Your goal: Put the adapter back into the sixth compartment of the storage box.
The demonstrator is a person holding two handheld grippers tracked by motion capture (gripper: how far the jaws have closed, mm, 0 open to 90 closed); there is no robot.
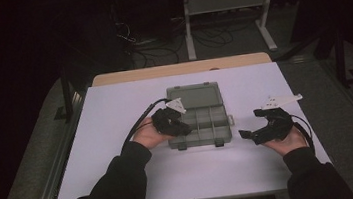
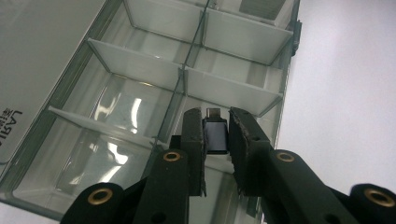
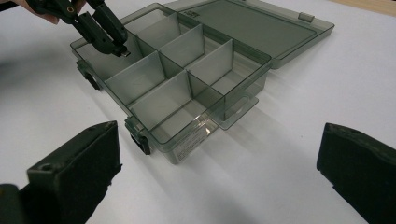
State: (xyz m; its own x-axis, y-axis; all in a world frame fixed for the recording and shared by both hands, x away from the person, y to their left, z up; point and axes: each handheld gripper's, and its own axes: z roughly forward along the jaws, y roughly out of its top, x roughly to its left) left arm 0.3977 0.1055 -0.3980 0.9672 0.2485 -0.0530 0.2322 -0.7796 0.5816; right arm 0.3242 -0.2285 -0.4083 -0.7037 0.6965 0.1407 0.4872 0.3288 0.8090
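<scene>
The left gripper is clamped on a small black adapter, poised over a compartment at the near-left corner of the open organiser box — about seven o'clock within the box in the high view. It is not yet released, so placing seems nearly done. The adapter's long axis runs along the jaws, metal plug outward. At three o'clock, the right gripper rests wide open on the worktop.
</scene>
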